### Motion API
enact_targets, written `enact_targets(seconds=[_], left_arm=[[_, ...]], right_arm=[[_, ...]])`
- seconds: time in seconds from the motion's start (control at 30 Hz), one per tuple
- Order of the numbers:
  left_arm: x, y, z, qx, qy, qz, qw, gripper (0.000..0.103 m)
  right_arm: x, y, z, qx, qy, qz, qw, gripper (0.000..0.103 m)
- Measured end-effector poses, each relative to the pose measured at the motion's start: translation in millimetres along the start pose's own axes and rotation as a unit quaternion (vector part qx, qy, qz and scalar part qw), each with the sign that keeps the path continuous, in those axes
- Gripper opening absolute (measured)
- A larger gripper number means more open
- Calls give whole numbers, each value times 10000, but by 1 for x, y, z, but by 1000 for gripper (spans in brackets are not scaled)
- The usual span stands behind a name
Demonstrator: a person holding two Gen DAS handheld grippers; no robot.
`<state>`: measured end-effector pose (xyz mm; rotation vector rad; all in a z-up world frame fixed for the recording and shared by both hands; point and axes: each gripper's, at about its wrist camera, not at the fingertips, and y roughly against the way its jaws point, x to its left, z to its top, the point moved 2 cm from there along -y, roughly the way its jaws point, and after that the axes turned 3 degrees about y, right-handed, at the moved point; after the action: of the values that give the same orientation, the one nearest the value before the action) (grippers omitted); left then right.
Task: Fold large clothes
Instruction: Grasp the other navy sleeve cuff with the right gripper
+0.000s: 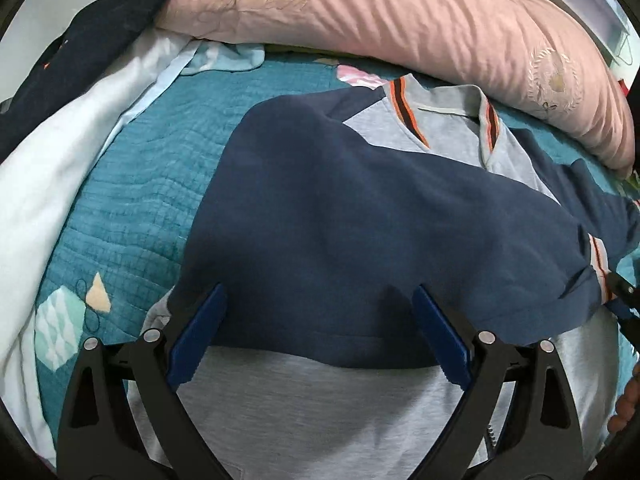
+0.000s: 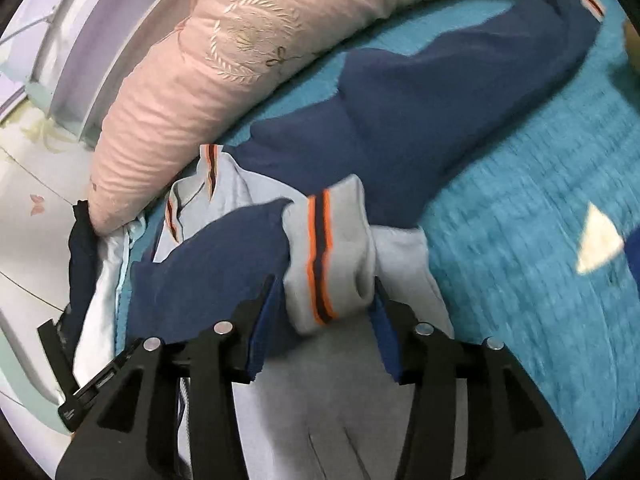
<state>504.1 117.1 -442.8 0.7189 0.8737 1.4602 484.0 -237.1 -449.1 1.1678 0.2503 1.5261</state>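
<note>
A grey and navy sweatshirt [image 1: 336, 216] with orange-striped trim lies on the teal bedspread [image 1: 132, 200]. One navy sleeve is folded across its grey body. My left gripper [image 1: 320, 300] is open and hovers over that folded sleeve, holding nothing. In the right wrist view, my right gripper [image 2: 324, 284] has its jaws around the grey striped cuff [image 2: 328, 256] of the folded sleeve. The other navy sleeve [image 2: 460, 96] stretches out to the far right. The right gripper's tip shows at the left wrist view's right edge [image 1: 624, 292], at the cuff.
A long pink pillow [image 1: 400, 28] lies along the far side of the bed. White and dark clothes [image 1: 52, 160] are heaped at the left. A white bed frame [image 2: 80, 40] and pale floor [image 2: 32, 184] lie beyond the pillow.
</note>
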Motion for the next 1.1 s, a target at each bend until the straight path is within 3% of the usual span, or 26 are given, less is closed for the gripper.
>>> enact_targets(seconds=[0.03,0.13,0.23,0.3,0.37,0.43,0.57,0.63,0.67,0.73,0.87,0.97,1.1], left_arm=[[1,1,0,12,7,4,10000,93],[-2,2,7,-80,26,-67,9999,93],[-2,3,10,-86,108,-62,9999,93],[-3,0,11,-76,106,-9,9999,93],[-6,-9,8,102,43,162,9998,93],[-8,-19,6,251,-56,239,9994,93],[-12,-23,4,222,-178,318,9991,94],[-9,-25,5,260,-99,226,9994,95],[-8,-25,5,262,-83,200,9994,95],[-8,-26,4,243,-108,210,9994,95],[-8,-26,2,187,-130,240,9995,95],[-8,-26,2,173,-114,252,9995,96],[-9,-26,3,181,-53,261,9995,96]], right_arm=[[3,-1,4,-71,113,-110,9998,12],[17,7,21,-400,551,-72,9977,8],[38,24,38,-1026,1286,-249,9861,8],[34,19,43,-935,1382,-519,9846,8],[11,-7,41,-302,1095,-597,9917,9],[-7,-26,32,71,869,-752,9934,13],[-14,-5,35,-200,770,-537,9954,21],[-18,17,45,-540,832,-725,9924,49],[-25,31,54,-750,827,-849,9901,52],[-45,57,77,-1120,671,-1139,9849,52],[-123,97,137,-1538,-19,-1898,9697,52],[-178,103,173,-1340,-533,-2323,9619,52],[-211,94,199,-997,-819,-2617,9565,53]])
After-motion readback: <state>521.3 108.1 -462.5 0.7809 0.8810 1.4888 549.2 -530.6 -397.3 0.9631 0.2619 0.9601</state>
